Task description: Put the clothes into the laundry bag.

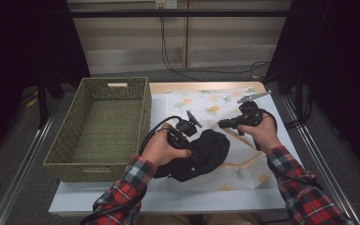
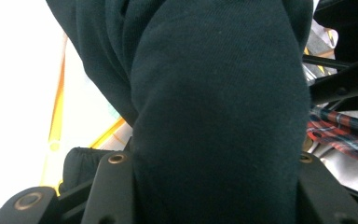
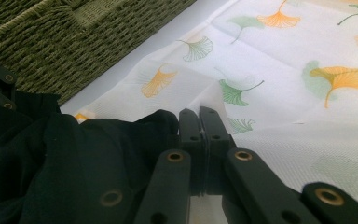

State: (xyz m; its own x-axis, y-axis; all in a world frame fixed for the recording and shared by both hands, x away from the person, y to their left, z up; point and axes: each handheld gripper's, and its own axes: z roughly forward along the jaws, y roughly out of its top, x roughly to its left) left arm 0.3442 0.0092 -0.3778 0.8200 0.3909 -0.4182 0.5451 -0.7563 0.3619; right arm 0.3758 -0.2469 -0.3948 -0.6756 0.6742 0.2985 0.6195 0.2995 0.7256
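The left gripper (image 1: 194,145) is clamped on a bunched dark, almost black cloth garment (image 1: 206,152) lying on the white leaf-printed table cloth (image 1: 215,105), just right of the olive woven basket (image 1: 101,124). The right gripper (image 3: 200,116) has its 2 jaws pressed together on nothing, just beside the garment's edge. Judged from this, the bundle goes to the basket — grip deep, lift clear of the rim, and gather trailing folds first.
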